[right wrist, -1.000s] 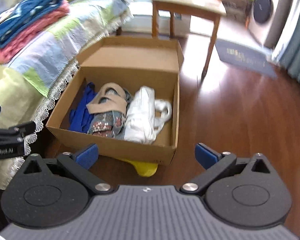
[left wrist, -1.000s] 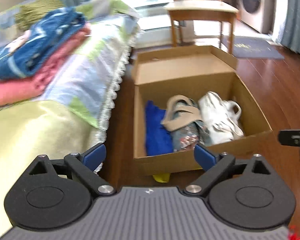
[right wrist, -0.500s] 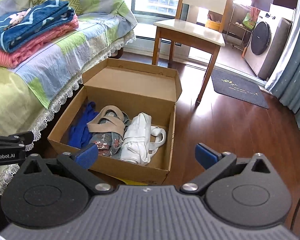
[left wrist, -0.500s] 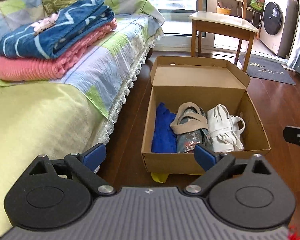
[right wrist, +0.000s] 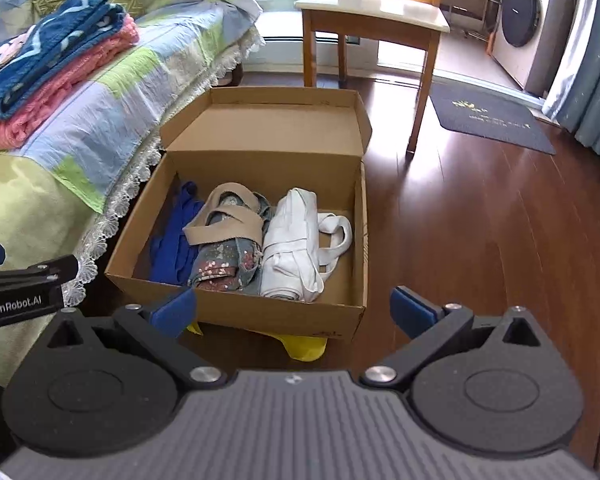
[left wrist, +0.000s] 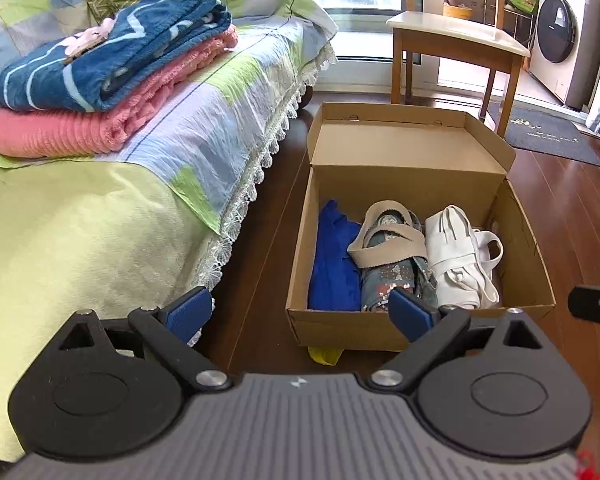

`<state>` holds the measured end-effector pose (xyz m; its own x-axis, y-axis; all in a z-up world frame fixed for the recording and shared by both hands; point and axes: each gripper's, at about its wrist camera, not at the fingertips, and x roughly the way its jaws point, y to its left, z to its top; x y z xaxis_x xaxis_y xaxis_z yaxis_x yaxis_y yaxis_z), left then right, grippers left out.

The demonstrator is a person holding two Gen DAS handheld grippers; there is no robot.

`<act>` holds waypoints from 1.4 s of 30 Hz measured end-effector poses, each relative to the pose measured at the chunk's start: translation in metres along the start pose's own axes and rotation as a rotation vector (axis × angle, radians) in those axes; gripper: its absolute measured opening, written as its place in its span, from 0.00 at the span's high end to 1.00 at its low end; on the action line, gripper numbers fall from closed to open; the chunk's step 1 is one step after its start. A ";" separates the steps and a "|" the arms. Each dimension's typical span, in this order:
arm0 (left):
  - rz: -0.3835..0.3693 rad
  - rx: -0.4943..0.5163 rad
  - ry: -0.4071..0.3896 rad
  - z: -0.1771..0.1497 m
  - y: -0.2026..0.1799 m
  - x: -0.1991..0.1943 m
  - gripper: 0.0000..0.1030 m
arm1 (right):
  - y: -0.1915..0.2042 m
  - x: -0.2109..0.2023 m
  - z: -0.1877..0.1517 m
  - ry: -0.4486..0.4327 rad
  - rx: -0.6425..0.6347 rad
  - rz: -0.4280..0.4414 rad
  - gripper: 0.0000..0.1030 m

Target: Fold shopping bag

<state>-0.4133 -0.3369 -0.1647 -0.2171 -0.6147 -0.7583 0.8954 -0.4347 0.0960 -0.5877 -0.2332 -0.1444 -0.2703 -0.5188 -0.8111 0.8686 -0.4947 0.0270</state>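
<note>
"GenRobot.AI" was printed in white on the left gripper [right wrist: 24, 280], seen at the right camera's left edge. Both the left gripper [left wrist: 300, 314] and the right gripper [right wrist: 294, 308] hovered with fingers spread wide, grasping nothing. Three rolled shopping bags lay side by side in the open cardboard box [right wrist: 236, 312]: blue bag [right wrist: 172, 240], floral bag [right wrist: 228, 256], white bag [right wrist: 292, 248]. Bare wooden floor [right wrist: 480, 232] stretched to the box's right; the bed's lace edge [left wrist: 236, 232] ran close along its left.

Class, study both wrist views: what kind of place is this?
Most likely a home, a lived-in room: a covered sofa or bed with folded blankets, a washing machine beyond, wooden floor.
</note>
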 end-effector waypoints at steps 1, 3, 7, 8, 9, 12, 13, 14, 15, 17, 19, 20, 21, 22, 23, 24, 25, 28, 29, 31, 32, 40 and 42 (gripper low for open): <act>-0.006 -0.008 0.007 0.002 0.000 0.003 0.06 | -0.001 0.002 0.001 0.008 0.005 -0.002 0.01; -0.019 -0.023 0.019 0.005 0.000 0.008 0.06 | -0.002 0.008 0.002 0.025 0.018 -0.011 0.01; -0.032 -0.050 0.044 0.011 -0.001 0.019 0.07 | -0.005 0.020 0.002 0.059 0.044 -0.039 0.01; -0.038 -0.055 0.055 0.012 -0.001 0.023 0.07 | -0.006 0.024 0.003 0.067 0.051 -0.045 0.01; -0.044 -0.060 0.066 0.014 -0.001 0.026 0.07 | -0.007 0.027 0.003 0.076 0.058 -0.052 0.01; -0.051 -0.054 0.092 0.015 -0.003 0.035 0.07 | -0.006 0.039 0.000 0.108 0.086 -0.051 0.01; -0.051 -0.046 0.101 0.015 -0.005 0.037 0.07 | -0.007 0.042 0.001 0.115 0.093 -0.053 0.01; -0.053 -0.040 0.113 0.014 -0.006 0.040 0.07 | -0.008 0.044 0.002 0.119 0.100 -0.056 0.01; -0.056 -0.034 0.125 0.014 -0.007 0.043 0.07 | -0.008 0.046 0.003 0.121 0.105 -0.058 0.01; -0.063 -0.026 0.134 0.015 -0.010 0.046 0.07 | -0.009 0.048 0.004 0.119 0.110 -0.060 0.01; -0.070 -0.015 0.131 0.015 -0.014 0.047 0.07 | -0.009 0.048 0.001 0.122 0.109 -0.065 0.01; -0.073 -0.009 0.129 0.016 -0.016 0.047 0.07 | -0.009 0.049 0.000 0.123 0.109 -0.068 0.01; -0.076 -0.002 0.126 0.016 -0.018 0.046 0.07 | -0.010 0.049 -0.002 0.125 0.109 -0.070 0.01; -0.079 0.004 0.122 0.016 -0.019 0.045 0.07 | -0.010 0.050 -0.003 0.127 0.109 -0.073 0.01; -0.084 0.010 0.117 0.015 -0.021 0.043 0.07 | -0.010 0.050 -0.005 0.128 0.108 -0.075 0.01; -0.087 0.017 0.113 0.013 -0.021 0.042 0.07 | -0.011 0.051 -0.006 0.130 0.108 -0.078 0.01; -0.086 0.025 0.113 0.012 -0.022 0.041 0.07 | -0.011 0.051 -0.008 0.131 0.108 -0.080 0.01; -0.075 0.044 0.122 0.007 -0.021 0.040 0.07 | -0.012 0.053 -0.013 0.136 0.107 -0.088 0.01; -0.073 0.041 0.129 0.006 -0.019 0.041 0.07 | -0.010 0.054 -0.014 0.139 0.104 -0.086 0.01; -0.065 0.035 0.139 0.004 -0.015 0.042 0.07 | -0.007 0.056 -0.016 0.146 0.098 -0.083 0.01; -0.057 0.032 0.140 0.003 -0.014 0.042 0.07 | -0.005 0.057 -0.017 0.149 0.094 -0.082 0.01; -0.046 0.029 0.123 -0.004 -0.002 0.037 0.07 | 0.007 0.066 -0.026 0.176 0.070 -0.070 0.01; -0.053 0.031 0.112 -0.006 -0.001 0.036 0.07 | 0.010 0.069 -0.028 0.182 0.064 -0.067 0.01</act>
<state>-0.4194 -0.3549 -0.1954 -0.2176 -0.5136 -0.8300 0.8709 -0.4861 0.0725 -0.5862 -0.2540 -0.2161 -0.2422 -0.3510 -0.9045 0.8213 -0.5705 0.0015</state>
